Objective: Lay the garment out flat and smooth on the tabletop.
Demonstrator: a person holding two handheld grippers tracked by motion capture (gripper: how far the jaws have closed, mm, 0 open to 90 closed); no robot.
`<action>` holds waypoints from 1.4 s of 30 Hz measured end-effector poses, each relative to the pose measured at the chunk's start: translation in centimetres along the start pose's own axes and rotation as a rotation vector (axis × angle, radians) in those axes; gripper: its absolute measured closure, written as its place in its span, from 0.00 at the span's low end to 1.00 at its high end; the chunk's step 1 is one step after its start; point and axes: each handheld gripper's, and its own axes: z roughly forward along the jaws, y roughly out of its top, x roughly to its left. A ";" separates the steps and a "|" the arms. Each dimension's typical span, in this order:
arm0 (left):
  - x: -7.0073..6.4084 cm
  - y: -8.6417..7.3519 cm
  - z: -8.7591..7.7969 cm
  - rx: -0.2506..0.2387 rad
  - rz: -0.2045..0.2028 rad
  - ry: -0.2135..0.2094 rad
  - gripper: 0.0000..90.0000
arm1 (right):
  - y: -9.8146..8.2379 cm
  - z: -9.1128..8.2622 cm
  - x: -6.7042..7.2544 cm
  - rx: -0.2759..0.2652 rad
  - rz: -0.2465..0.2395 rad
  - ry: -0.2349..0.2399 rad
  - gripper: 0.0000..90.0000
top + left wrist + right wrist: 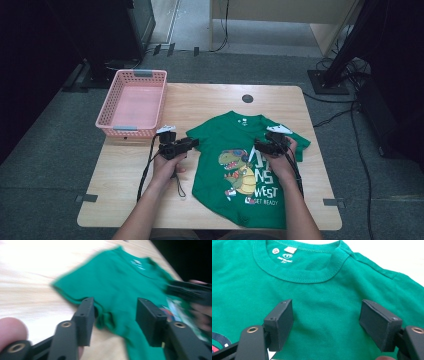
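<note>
Two grippers poised over a green T-shirt spread on the worktop.

Both forearms reach in from the near edge, hands wrapped round the handles. The left gripper (192, 143) points sideways at the T-shirt (240, 165), its black blocky jaws parted around the rumpled sleeve hem without pinching it. The right gripper (256, 146) hovers over the chest below the ribbed collar, jaws standing wide with nothing between them. The soft knit shirt lies face up, a cartoon dinosaur print on its front, on the pale wood-grain worktop (130, 175). Farther off at the left corner sits a pink perforated plastic basket (131, 102).
</note>
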 end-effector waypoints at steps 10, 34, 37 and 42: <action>-2.5 0.6 2.3 -0.018 0.149 0.282 0.51 | 0.0 0.0 0.0 0.000 0.000 0.000 0.30; -2.4 3.0 5.9 0.120 0.172 0.505 0.56 | 1.9 2.2 0.9 0.003 -0.045 0.035 0.28; -3.4 3.4 5.0 0.057 0.196 0.496 0.54 | 2.4 2.7 1.0 0.001 -0.058 0.043 0.28; -4.1 3.3 4.3 0.026 0.240 0.442 0.49 | 2.9 3.3 1.2 0.002 -0.061 0.044 0.28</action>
